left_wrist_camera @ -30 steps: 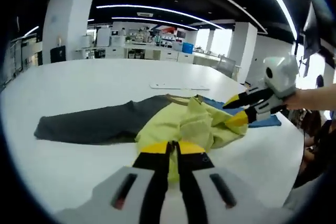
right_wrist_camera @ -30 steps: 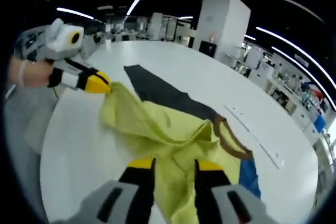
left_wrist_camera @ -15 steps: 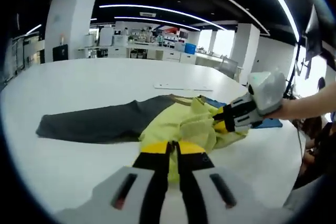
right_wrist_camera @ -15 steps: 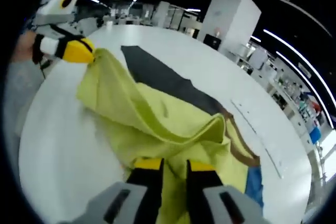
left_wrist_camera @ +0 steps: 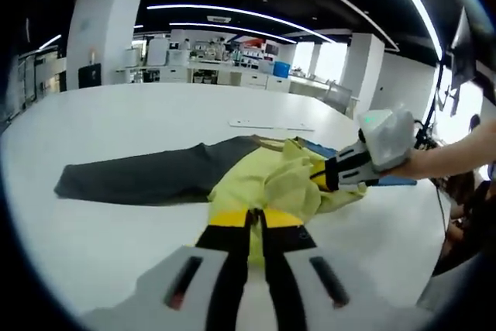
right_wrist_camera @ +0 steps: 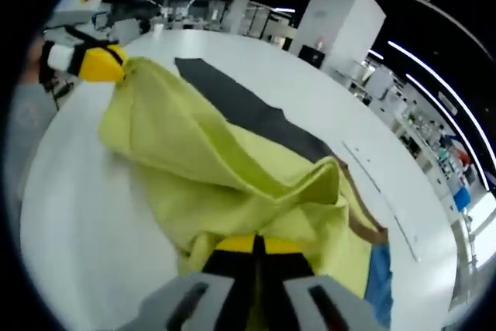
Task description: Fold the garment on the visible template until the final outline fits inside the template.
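Since the earlier frame: my right gripper (right_wrist_camera: 252,247) has closed its jaws on the yellow garment (right_wrist_camera: 232,184). Garment: bunched on the white table (left_wrist_camera: 139,122), over the blue template (left_wrist_camera: 391,181), its long axis running between my grippers. Left gripper (left_wrist_camera: 252,218): jaws pressed on the opposite edge. Dark sleeve (left_wrist_camera: 139,180) trails away, nearer my left gripper.

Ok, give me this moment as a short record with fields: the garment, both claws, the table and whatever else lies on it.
garment: yellow shirt, bunched and partly lifted
left claw: shut on yellow shirt
right claw: shut on yellow shirt
table: white
also on table: dark gray cloth, blue sheet partly under the shirt
fold: not finished
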`<control>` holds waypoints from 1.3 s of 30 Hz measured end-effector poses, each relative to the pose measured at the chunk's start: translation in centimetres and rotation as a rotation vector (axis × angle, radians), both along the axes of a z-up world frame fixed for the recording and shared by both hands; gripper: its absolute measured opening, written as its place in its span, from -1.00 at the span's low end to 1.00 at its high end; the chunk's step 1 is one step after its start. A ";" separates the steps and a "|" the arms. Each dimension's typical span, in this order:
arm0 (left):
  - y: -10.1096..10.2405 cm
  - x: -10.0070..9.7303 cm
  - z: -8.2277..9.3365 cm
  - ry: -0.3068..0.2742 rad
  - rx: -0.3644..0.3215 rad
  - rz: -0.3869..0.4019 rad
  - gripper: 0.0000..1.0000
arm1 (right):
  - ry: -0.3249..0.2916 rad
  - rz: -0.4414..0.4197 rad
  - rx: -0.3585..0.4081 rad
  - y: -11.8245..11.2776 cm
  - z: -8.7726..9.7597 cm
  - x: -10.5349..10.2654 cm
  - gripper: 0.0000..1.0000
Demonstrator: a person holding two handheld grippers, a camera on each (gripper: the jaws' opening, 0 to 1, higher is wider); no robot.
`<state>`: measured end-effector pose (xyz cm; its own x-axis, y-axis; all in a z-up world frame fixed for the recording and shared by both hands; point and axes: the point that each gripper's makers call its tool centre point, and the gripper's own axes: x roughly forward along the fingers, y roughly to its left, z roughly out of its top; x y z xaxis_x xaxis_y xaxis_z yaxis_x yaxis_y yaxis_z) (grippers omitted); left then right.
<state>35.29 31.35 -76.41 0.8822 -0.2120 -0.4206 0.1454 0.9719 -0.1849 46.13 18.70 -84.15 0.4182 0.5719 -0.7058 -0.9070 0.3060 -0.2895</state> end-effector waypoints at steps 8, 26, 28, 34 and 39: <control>0.5 -0.4 0.2 -0.001 0.007 0.002 -0.96 | 0.153 -0.096 0.138 -0.8 2.8 -1.6 -1.00; 0.9 -4.2 0.9 0.016 0.068 -0.086 -0.96 | 0.255 -0.220 0.293 -8.6 8.8 -8.1 -1.00; 1.2 -4.7 0.8 0.025 0.079 -0.098 -0.96 | 0.252 -0.224 0.290 -9.7 9.1 -8.9 -1.00; 2.1 -6.6 0.3 0.067 0.130 -0.145 -0.96 | 0.292 -0.280 0.318 -12.3 9.5 -11.9 -1.00; 2.2 -8.2 -0.7 0.115 0.180 -0.195 -0.96 | 0.308 -0.290 0.299 -13.9 8.7 -15.1 -1.00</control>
<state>27.05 33.59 -77.14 0.7761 -0.2857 -0.5622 0.3211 0.9463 -0.0378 31.05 4.85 -75.42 0.3878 0.6587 -0.6448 -0.8020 0.5859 0.1162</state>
